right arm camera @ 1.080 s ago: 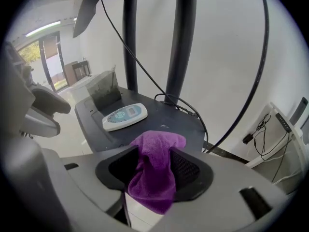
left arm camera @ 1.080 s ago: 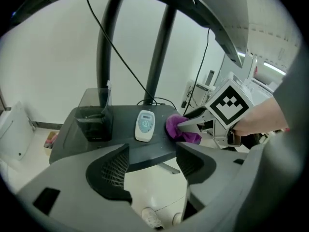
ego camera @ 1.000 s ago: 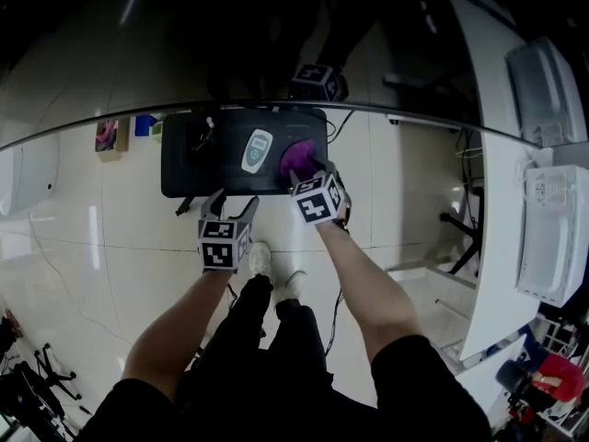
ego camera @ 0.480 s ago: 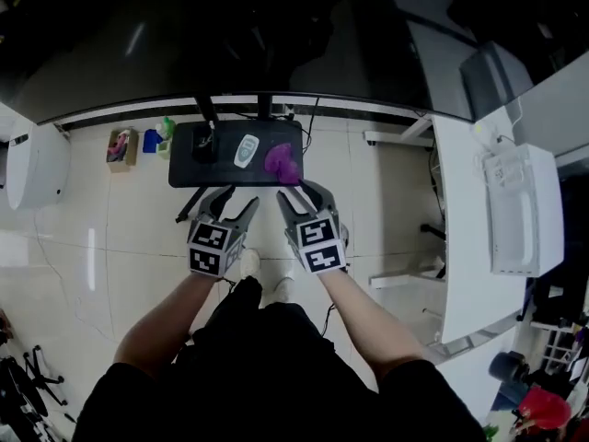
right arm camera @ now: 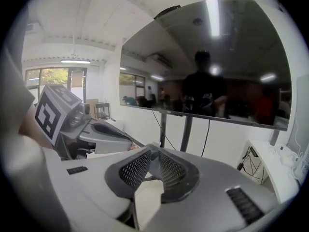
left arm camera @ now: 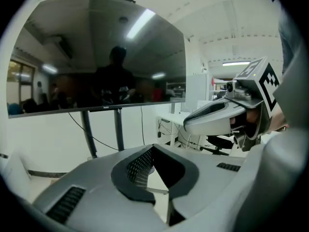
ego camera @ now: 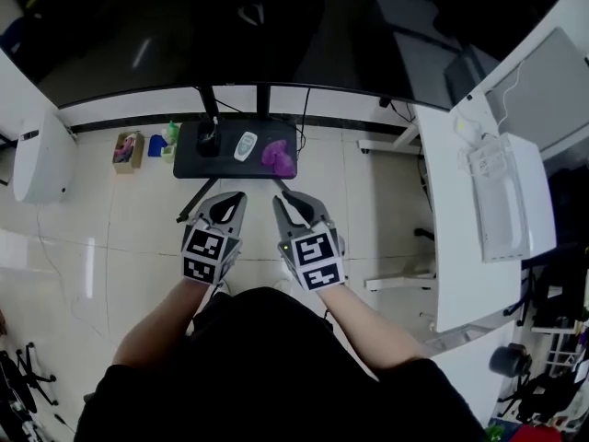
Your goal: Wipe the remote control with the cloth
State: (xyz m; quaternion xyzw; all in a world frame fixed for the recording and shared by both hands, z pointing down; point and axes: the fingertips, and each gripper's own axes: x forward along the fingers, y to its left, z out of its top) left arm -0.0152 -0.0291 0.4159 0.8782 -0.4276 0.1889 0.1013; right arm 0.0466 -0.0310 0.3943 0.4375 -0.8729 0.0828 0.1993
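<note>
Head view: over pale floor tiles, one black table carries one remote control, with one purple cloth just right of it. Nearer, well apart from the table, are two grippers: left gripper clenched and empty, right gripper closing on nothing.

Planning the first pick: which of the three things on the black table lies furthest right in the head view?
The purple cloth; the white remote control lies mid-table and a dark object stands at the left end.
</note>
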